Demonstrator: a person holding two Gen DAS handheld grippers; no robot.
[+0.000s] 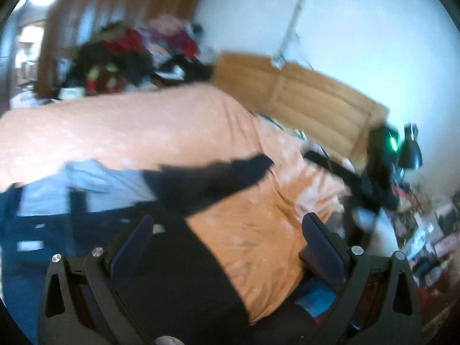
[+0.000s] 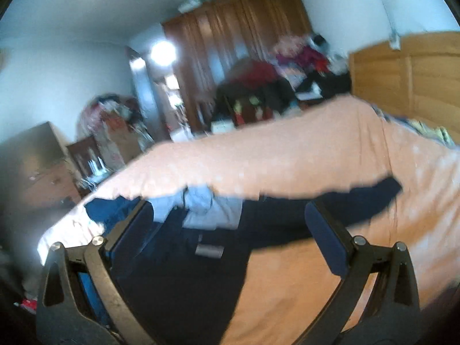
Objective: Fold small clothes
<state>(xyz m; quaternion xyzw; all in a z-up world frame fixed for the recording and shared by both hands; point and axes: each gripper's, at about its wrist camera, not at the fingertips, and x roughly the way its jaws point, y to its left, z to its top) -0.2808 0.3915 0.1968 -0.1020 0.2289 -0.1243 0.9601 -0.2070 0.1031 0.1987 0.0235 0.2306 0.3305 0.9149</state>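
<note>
the dark navy long-sleeved cloth garment (image 2: 184, 273) lies spread on the peach-orange dotted bed cover (image 2: 302, 155). in the right wrist view its body fills the 6 to 8 o'clock area, and one sleeve (image 2: 371, 201) runs out flat toward 2 o'clock. a light blue crumpled cloth (image 2: 207, 207) lies touching the garment's top edge, near 11 o'clock of the gripper. whether it is a lining or a separate piece cannot be told; both views are blurred.

the right gripper (image 2: 230, 227) stands with its jaws wide apart, nothing between them, above the garment's upper body. the left gripper (image 1: 227, 235) is likewise spread and empty, straddling the garment's edge (image 1: 184, 273) where dark cloth meets bed cover. the sleeve (image 1: 215, 175) extends toward 1 o'clock in that view.

judged step: approach before the first fold. no fold is visible and no cloth is gripped.

the next move calls for:
- lowering one gripper onto the sleeve end at 2 o'clock and closing on a single layer.
- carrying the sleeve across onto the body toward 8 o'clock.
- keeping the bed cover out of the pinch.
</note>
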